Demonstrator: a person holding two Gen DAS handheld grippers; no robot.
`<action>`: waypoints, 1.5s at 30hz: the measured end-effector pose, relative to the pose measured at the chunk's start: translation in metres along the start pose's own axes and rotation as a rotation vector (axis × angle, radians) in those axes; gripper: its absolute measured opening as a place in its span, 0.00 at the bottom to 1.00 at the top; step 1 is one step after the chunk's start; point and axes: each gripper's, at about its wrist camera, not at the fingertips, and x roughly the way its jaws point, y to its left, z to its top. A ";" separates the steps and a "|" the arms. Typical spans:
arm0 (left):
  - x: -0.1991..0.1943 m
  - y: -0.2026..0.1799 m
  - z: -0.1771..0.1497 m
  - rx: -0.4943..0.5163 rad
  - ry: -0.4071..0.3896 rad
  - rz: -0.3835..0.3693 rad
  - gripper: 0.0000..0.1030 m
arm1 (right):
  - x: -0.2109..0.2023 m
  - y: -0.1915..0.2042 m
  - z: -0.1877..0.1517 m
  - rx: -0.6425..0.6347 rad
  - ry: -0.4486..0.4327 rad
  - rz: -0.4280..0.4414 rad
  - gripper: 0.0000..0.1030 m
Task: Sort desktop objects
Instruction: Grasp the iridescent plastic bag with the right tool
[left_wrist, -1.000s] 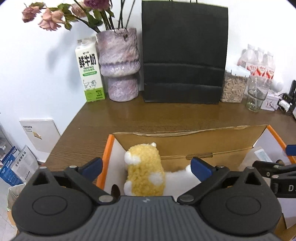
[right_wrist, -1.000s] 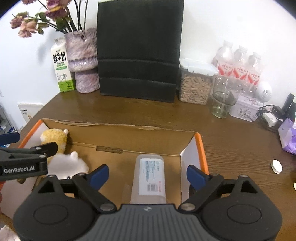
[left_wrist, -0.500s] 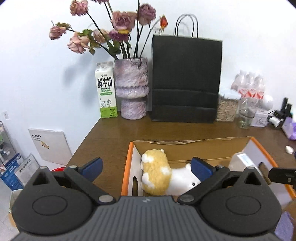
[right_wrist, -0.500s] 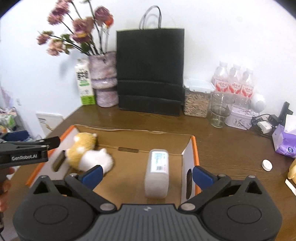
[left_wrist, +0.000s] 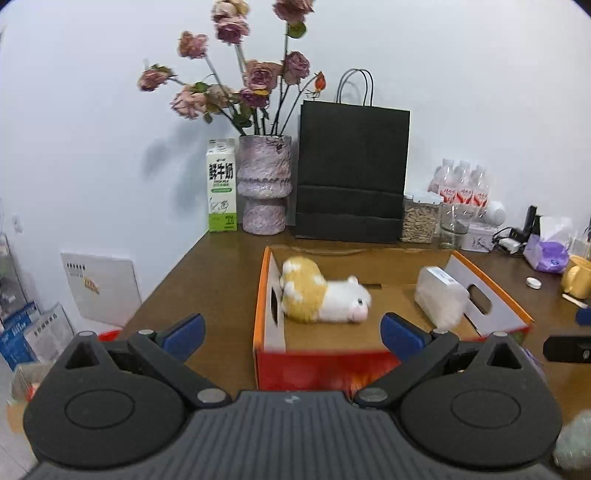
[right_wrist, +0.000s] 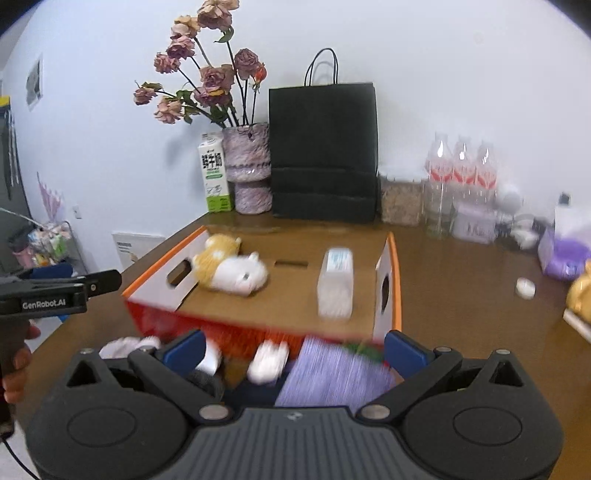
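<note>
An open cardboard box with orange rims (left_wrist: 266, 280) (right_wrist: 394, 258) stands on the brown table. Inside lie a yellow and white plush toy (left_wrist: 321, 293) (right_wrist: 231, 267) at the left and a clear plastic container (left_wrist: 441, 297) (right_wrist: 335, 282) at the right. My left gripper (left_wrist: 291, 326) is open and empty, held back above the box's near wall. My right gripper (right_wrist: 293, 347) is open and empty, held above a purple pack (right_wrist: 332, 373) and small white items (right_wrist: 267, 360) in front of the box. The left gripper also shows in the right wrist view (right_wrist: 107, 282).
At the back stand a black paper bag (left_wrist: 352, 173), a vase of dried roses (left_wrist: 264, 184), a milk carton (left_wrist: 221, 186), a jar (left_wrist: 419, 218), a glass (left_wrist: 452, 225) and water bottles (left_wrist: 460, 184). A yellow mug (left_wrist: 578, 277), a purple tissue pack (left_wrist: 546, 251) and a small white cap (left_wrist: 533, 282) sit at the right.
Both grippers have pulled back and risen away from the box. The box's red front wall and the items in front of it have come into view. Both stayed open.
</note>
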 end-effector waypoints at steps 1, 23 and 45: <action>-0.006 0.001 -0.011 -0.016 -0.004 0.005 1.00 | -0.004 0.000 -0.010 0.008 0.000 0.006 1.00; -0.053 -0.001 -0.104 -0.048 0.091 0.036 1.00 | -0.065 -0.002 -0.134 0.055 -0.041 -0.126 1.00; -0.056 -0.003 -0.107 -0.005 0.079 0.077 1.00 | -0.056 -0.013 -0.144 0.061 -0.043 -0.195 0.93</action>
